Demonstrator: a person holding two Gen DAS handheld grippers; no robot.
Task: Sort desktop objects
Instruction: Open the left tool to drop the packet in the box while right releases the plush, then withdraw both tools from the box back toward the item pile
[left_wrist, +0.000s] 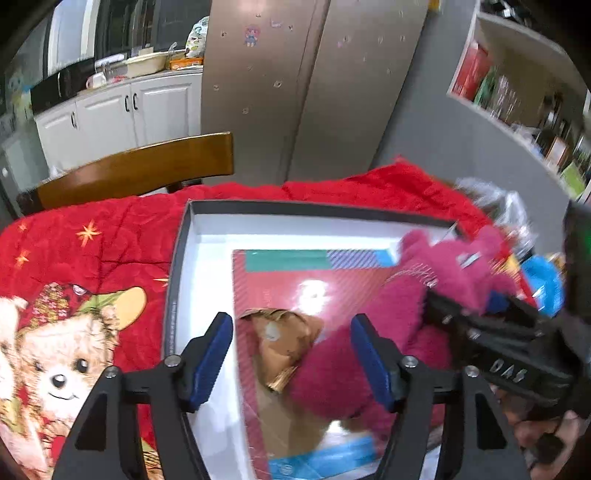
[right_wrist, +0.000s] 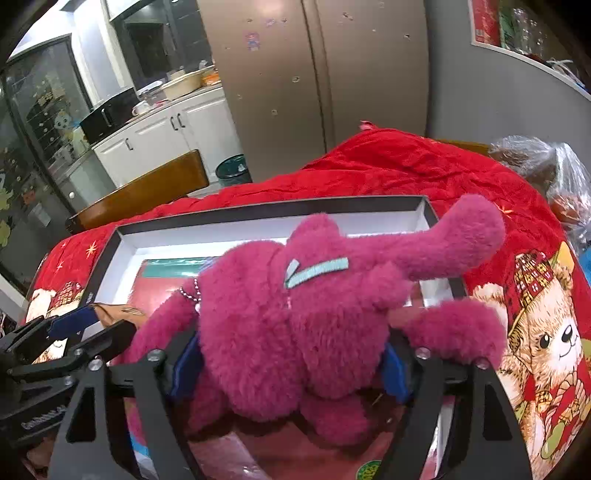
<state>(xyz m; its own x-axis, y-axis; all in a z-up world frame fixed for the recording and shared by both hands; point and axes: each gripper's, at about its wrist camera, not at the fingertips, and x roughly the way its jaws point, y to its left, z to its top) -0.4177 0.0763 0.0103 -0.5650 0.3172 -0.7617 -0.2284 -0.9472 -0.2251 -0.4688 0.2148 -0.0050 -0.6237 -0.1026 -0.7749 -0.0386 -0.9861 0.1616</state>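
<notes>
A black-rimmed box (left_wrist: 177, 266) with a white inside lies on the red cloth. A red and teal booklet (left_wrist: 295, 273) lies flat in it, with a crumpled brown paper item (left_wrist: 284, 339) on top. A magenta plush toy (right_wrist: 288, 325) sprawls over the box's right half. It fills the space between the jaws of my right gripper (right_wrist: 290, 369). The blue pads' (right_wrist: 184, 369) inner faces still show beside the fur, so the jaws stand open around it. My left gripper (left_wrist: 293, 362) is open over the brown paper item and one plush limb (left_wrist: 332, 365), pressing on neither.
The red cloth (left_wrist: 92, 236) with a bear print covers the table. A wooden chair back (left_wrist: 147, 166) stands behind it. A clear plastic bag (right_wrist: 554, 173) of items sits at the right edge. Cabinets and a fridge are beyond.
</notes>
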